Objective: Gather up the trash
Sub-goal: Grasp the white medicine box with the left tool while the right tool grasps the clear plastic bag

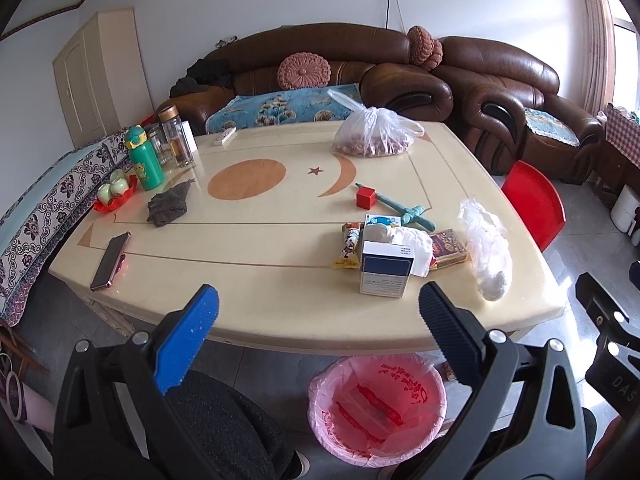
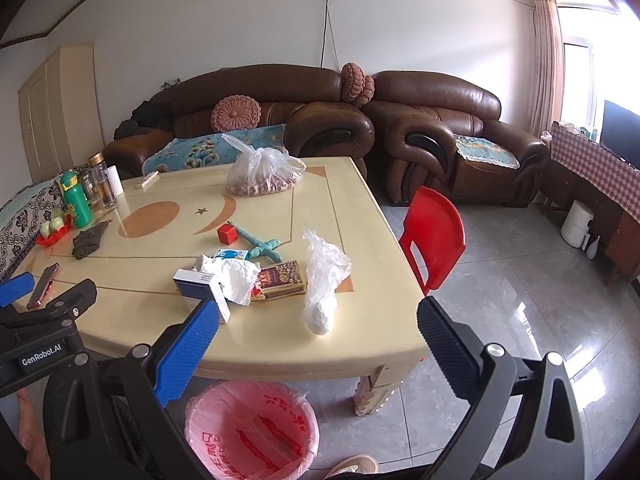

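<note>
Trash awaits collection on the table: crumpled tissue, clear plastic wrapper, boxes, snack packet; my left gripper and right gripper hang spread, empty; pink-lined bin below holds little.
</note>
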Available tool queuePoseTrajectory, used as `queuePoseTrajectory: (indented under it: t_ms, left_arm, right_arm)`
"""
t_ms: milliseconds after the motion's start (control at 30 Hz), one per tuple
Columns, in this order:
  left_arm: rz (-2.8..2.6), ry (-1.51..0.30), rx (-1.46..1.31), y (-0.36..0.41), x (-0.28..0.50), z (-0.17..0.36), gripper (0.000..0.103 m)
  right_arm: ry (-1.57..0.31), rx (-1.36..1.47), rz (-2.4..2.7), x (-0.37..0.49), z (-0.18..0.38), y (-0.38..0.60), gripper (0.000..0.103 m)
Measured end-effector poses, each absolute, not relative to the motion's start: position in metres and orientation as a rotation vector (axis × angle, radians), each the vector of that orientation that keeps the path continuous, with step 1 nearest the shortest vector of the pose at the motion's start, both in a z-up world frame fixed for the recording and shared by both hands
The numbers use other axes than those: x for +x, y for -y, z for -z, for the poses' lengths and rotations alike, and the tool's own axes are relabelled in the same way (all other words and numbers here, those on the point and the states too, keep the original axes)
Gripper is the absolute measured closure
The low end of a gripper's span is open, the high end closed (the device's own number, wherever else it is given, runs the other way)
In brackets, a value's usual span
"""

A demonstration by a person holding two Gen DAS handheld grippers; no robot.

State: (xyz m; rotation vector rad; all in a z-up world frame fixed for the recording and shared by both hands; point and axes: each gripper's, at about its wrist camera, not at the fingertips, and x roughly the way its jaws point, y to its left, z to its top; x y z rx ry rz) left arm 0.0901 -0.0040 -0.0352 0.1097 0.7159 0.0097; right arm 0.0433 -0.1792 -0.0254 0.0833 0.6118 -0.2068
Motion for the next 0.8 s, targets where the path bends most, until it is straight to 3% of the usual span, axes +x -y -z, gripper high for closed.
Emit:
queuePoseTrajectory:
  t_ms: [800]
  left_arm:
    - [0.08, -0.846, 0.116, 0.027, 0.162, 0.112, 0.005]
  right_arm:
    - [-0.667, 0.09, 0.129, 0.122, 0.091, 0.222, 0.006]
